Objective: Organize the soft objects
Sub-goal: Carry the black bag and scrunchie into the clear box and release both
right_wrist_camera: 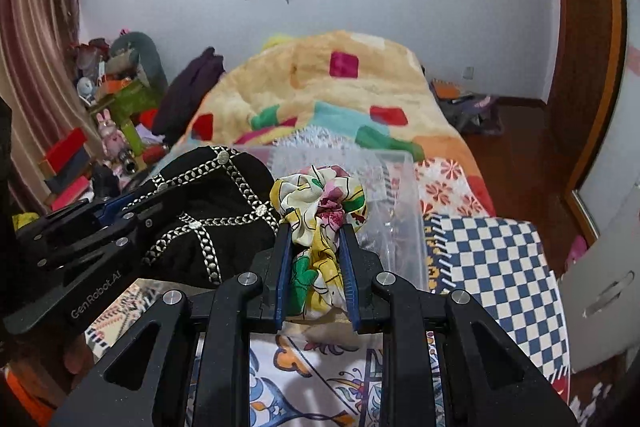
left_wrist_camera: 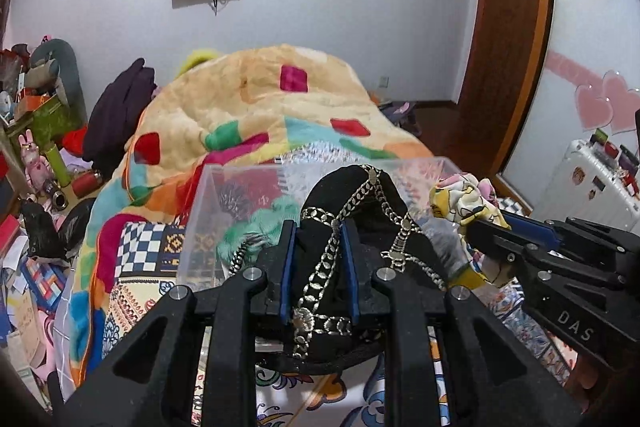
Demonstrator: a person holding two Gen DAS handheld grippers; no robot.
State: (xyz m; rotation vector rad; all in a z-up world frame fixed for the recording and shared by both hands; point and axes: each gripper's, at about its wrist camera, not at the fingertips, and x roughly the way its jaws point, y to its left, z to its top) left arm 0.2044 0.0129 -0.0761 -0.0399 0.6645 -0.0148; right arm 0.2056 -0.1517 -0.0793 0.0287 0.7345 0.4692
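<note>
My left gripper (left_wrist_camera: 319,227) is shut on a black fabric piece with silver chain trim (left_wrist_camera: 360,203), held at the near edge of a clear plastic box (left_wrist_camera: 224,183) on the bed. My right gripper (right_wrist_camera: 314,227) is shut on a yellow floral cloth (right_wrist_camera: 320,195), held beside the black piece, over the box's near right part (right_wrist_camera: 400,195). The right gripper also shows in the left wrist view (left_wrist_camera: 480,227) with the floral cloth (left_wrist_camera: 464,199); the left gripper shows in the right wrist view (right_wrist_camera: 120,207) with the black piece (right_wrist_camera: 208,195). A teal fabric (left_wrist_camera: 256,223) lies inside the box.
The bed carries a patterned sheet (right_wrist_camera: 500,259) and a heaped plush blanket with coloured squares (left_wrist_camera: 256,107) behind the box. A cluttered stack of toys and boxes (left_wrist_camera: 36,131) stands left of the bed. A white suitcase (left_wrist_camera: 592,183) stands at the right; wooden floor (right_wrist_camera: 512,163) lies beyond.
</note>
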